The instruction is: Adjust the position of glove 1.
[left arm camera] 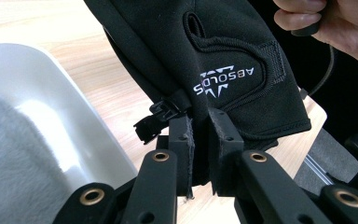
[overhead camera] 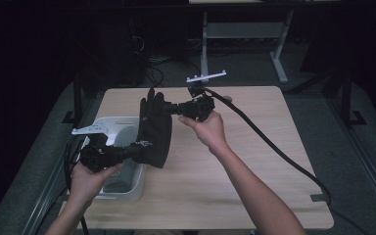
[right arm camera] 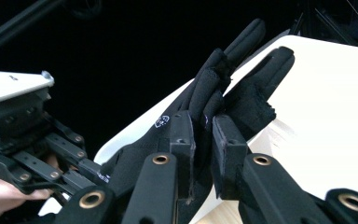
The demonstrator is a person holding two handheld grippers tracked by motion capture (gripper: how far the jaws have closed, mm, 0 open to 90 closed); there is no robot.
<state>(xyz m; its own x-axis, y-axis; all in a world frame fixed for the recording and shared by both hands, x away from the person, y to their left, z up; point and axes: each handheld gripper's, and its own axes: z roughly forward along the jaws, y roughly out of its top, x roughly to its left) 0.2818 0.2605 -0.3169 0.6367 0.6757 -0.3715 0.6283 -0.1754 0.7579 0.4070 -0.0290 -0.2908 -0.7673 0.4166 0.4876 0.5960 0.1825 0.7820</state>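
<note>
Item: black glove (overhead camera: 154,128), printed "ABSOLDS" near the cuff, held in the air above the left half of the light wooden table (overhead camera: 245,161), its fingers pointing to the far side and its cuff to the near side. Left gripper (overhead camera: 138,146): jaws clamped on the glove's cuff edge, beside a small black clip (left arm camera: 156,122). Right gripper (overhead camera: 171,108): jaws clamped on the glove's fingers at the far end. Both grippers hand-held, black cables trailing. White plastic bin (overhead camera: 127,188): on the table's left side, just left of and partly below the glove, with grey contents inside.
</note>
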